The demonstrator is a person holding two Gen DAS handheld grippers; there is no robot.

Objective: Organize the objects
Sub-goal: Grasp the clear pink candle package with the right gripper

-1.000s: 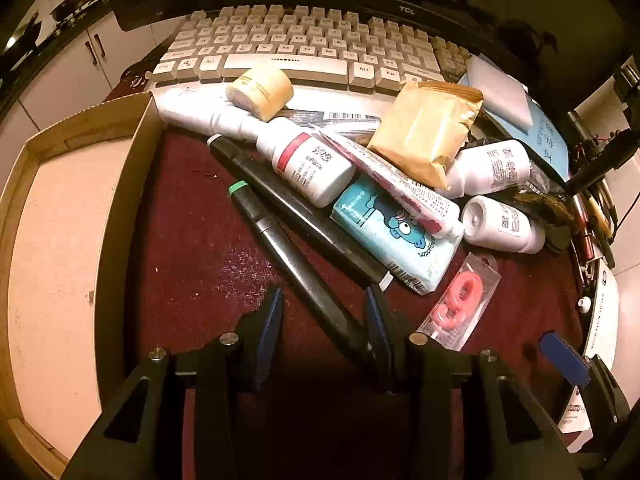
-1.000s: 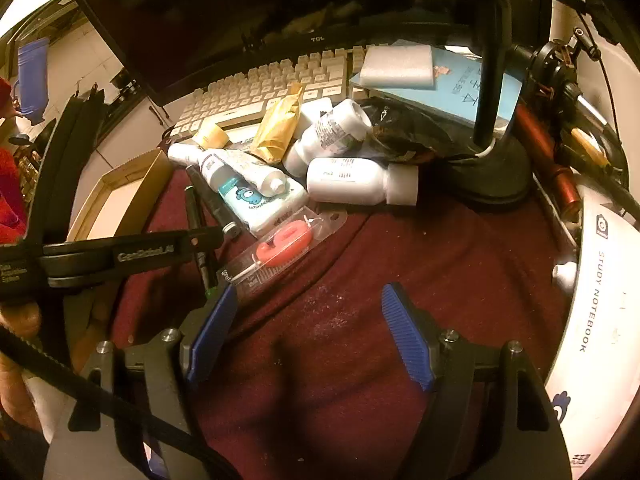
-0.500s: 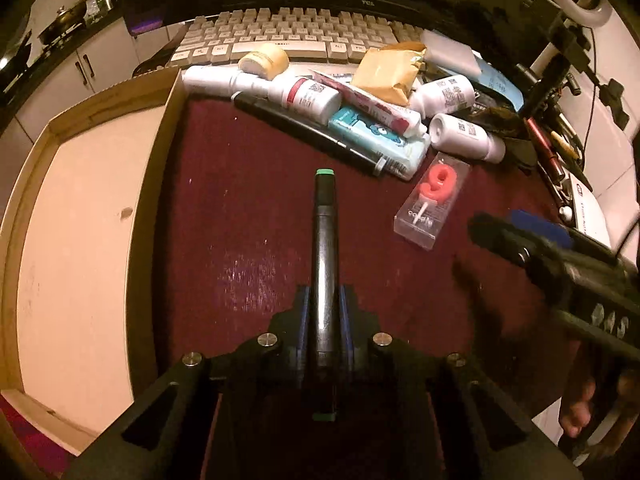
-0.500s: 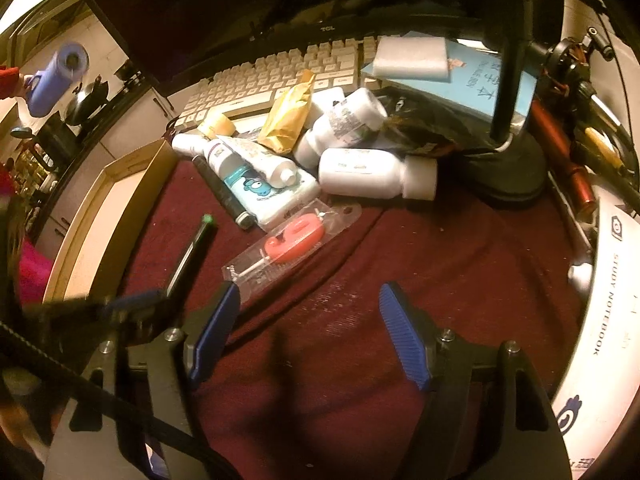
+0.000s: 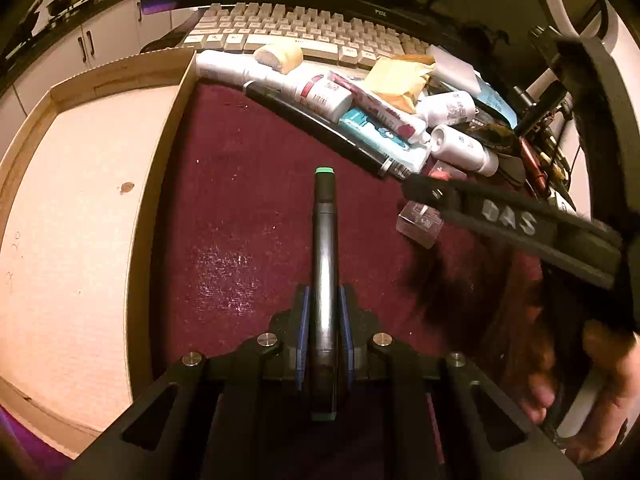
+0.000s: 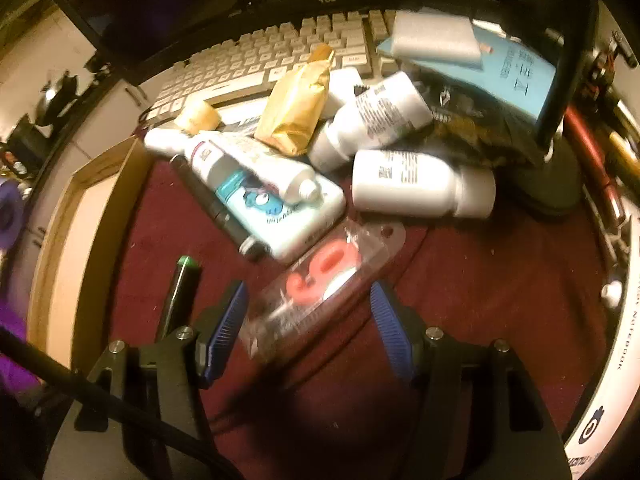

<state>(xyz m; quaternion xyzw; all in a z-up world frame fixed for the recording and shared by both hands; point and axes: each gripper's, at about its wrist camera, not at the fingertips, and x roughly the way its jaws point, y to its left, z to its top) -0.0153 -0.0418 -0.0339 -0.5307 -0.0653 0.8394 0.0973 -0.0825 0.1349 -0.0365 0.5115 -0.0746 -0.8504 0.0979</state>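
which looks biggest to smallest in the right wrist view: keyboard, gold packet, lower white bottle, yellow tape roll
1. keyboard
2. gold packet and lower white bottle: they look about alike, so no ranking between them
3. yellow tape roll

The keyboard lies farthest from the camera, so it is truly the largest.

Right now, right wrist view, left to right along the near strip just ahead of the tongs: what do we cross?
Cardboard tray → green-capped black marker → packaged red number-9 candle → bare maroon cloth → white notebook.
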